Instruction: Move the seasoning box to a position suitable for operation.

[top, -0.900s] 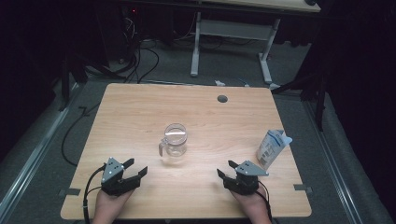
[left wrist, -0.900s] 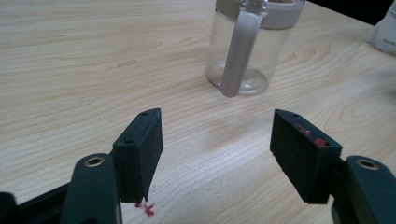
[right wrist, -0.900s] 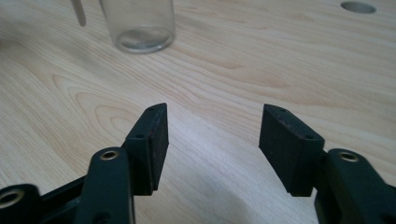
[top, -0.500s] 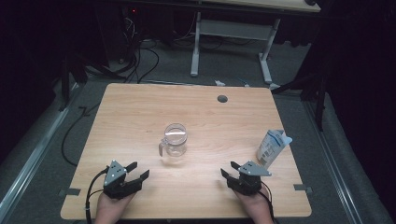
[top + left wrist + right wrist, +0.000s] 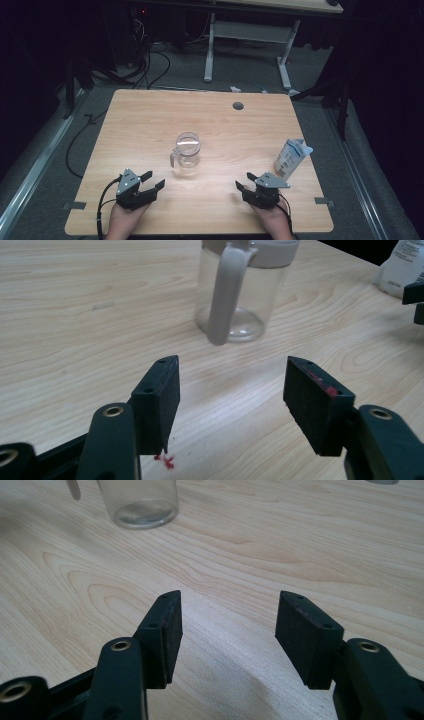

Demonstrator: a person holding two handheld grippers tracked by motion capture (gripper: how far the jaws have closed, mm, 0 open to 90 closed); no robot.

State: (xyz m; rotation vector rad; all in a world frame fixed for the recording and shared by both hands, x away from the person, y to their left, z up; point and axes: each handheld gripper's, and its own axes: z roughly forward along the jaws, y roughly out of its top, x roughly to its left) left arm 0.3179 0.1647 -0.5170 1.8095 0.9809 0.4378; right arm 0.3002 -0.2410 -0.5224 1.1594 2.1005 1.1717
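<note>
On the wooden table (image 5: 150, 120), near its front edge, two grippers rest, one in each hand. Both have their jaws wide apart with nothing between them. The left gripper (image 5: 150, 181) sits at the front left. It points at the glass jug (image 5: 187, 149), which stands upright in the middle of the table, a little way off. In the left gripper view the jug's pale handle (image 5: 223, 290) faces the jaws, so that looks like the part to grab.

The right gripper (image 5: 244, 181) sits at the front right. The small carton (image 5: 291, 158) stands just beside it, close to the right edge of the table, with its top pushed open.

I think the work is only starting. Nothing is held yet. Next, the hands need to reach out, one to the jug and maybe one to the carton, and close gently.

Nothing stands between the grippers and these two things. A round hole (image 5: 238, 105) sits far back on the table. Cables (image 5: 150, 65) lie on the floor behind.
</note>
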